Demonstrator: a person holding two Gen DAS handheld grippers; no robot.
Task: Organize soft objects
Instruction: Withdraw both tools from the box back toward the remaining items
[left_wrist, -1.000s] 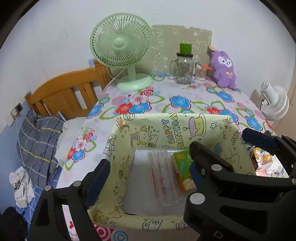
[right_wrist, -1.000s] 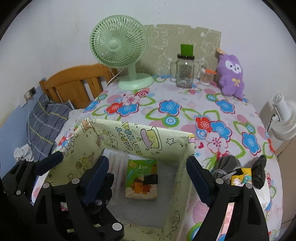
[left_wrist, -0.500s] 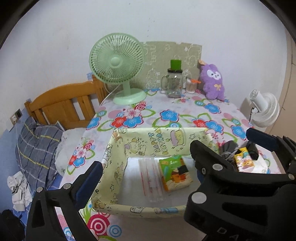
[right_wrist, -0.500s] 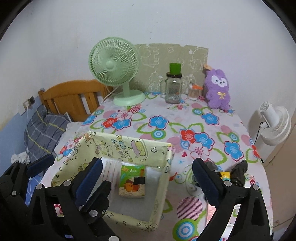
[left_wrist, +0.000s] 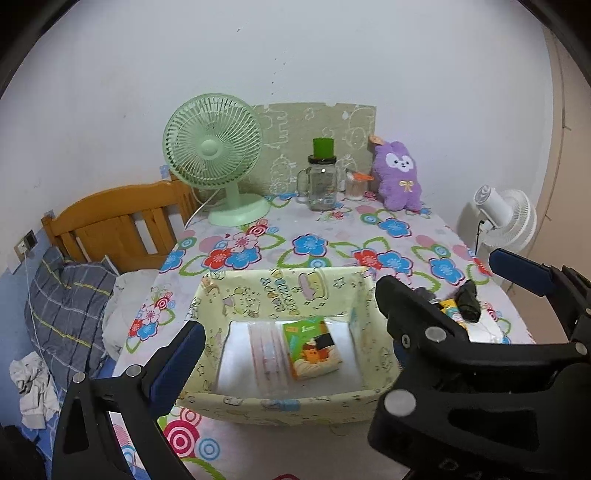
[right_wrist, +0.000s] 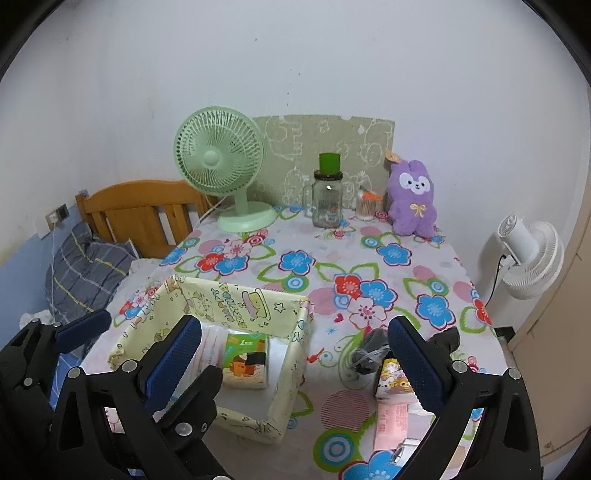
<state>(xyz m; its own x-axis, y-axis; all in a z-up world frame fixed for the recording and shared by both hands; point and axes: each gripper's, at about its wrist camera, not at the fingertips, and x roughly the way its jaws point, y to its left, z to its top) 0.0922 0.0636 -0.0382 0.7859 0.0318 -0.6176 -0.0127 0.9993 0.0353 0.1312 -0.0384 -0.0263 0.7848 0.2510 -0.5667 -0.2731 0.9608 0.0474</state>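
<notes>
Yellow fabric bin (right_wrist: 295, 332), lower left of frame, holds a tissue pack (right_wrist: 245, 360). Both tools (left (left_wrist: 291, 334), right (right_wrist: 295, 354)) gape empty. Packs probably squash; pinch across the middle.

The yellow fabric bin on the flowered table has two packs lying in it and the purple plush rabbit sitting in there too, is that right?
Not quite. The yellow fabric bin holds two packs, but the purple plush rabbit sits outside it, at the table's far edge against the wall, as the right wrist view shows.
</notes>
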